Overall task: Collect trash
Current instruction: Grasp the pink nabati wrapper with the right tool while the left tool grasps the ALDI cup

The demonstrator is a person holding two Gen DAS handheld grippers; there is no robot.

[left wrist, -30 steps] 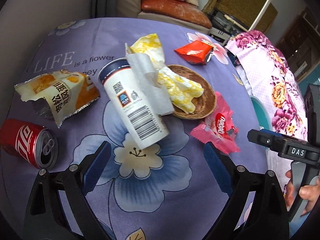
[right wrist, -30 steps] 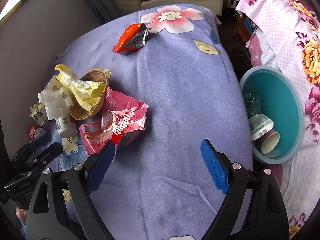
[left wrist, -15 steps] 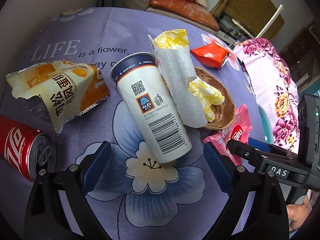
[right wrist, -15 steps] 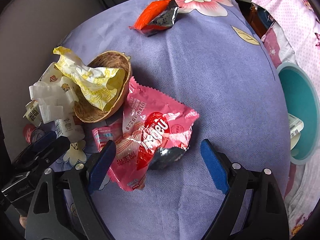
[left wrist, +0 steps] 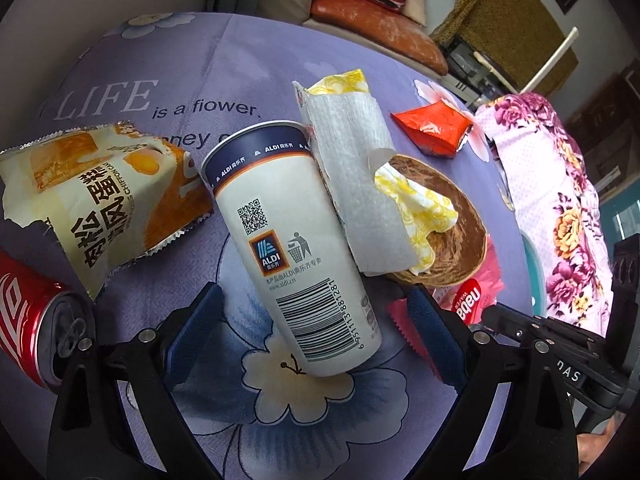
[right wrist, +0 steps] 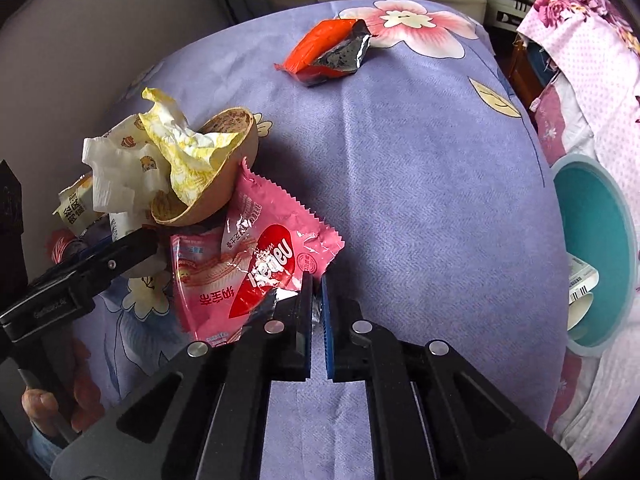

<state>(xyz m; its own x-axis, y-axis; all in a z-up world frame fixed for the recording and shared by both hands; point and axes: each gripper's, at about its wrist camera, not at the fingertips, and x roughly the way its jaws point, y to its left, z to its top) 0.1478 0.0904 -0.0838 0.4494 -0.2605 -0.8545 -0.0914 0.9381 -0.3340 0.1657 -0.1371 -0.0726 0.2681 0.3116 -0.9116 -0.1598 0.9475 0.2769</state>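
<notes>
Right gripper point(right wrist: 317, 300) closing on pink wafer wrapper point(right wrist: 256, 268); left gripper point(left wrist: 312, 316) spread wide.

Wrapper corner pinched between near-shut blue pads, remainder flat on purple tablecloth point(right wrist: 420, 184) beside brown bowl point(right wrist: 208, 204). Paper cup point(left wrist: 292, 240) on its side between wide left fingers, untouched. Teal bin point(right wrist: 592, 248) beyond table edge, right.

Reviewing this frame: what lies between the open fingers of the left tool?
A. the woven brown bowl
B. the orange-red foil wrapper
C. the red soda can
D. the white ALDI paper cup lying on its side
D: in the left wrist view the white ALDI paper cup lies on its side with its base end between the spread fingers of the left tool, which do not touch it.
</notes>
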